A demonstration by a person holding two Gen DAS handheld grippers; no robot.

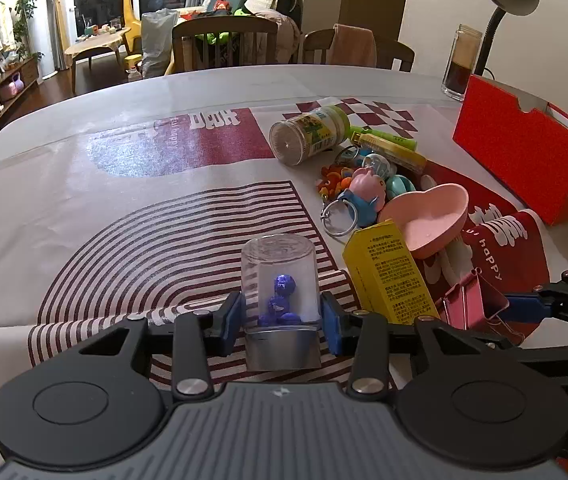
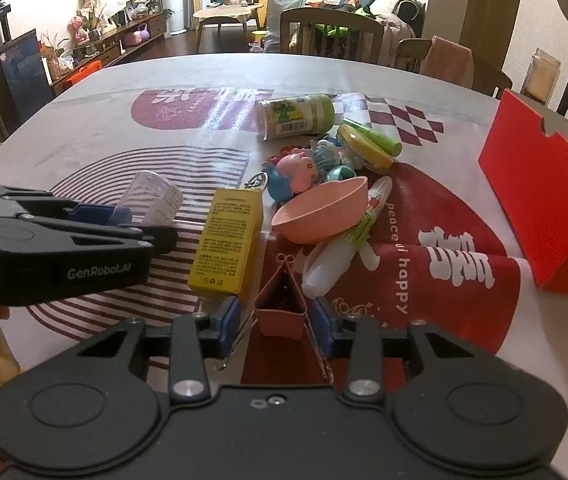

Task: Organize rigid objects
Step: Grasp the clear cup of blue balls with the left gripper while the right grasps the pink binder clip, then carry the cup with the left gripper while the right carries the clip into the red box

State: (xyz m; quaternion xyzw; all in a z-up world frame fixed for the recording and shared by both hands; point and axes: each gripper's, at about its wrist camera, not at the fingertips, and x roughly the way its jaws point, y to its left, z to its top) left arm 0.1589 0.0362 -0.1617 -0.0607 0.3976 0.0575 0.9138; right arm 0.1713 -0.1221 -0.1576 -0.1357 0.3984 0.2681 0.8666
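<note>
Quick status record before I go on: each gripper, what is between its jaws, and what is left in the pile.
left gripper: jaws closed against a clear capsule with a blue figure inside
right gripper: jaws around a pink binder clip; contact with the pads unclear
pile: yellow box, pink bowl, white tube, pig keychain, green-lidded jar, on its side
container: red box, at the right
surface: patterned tablecloth
</note>
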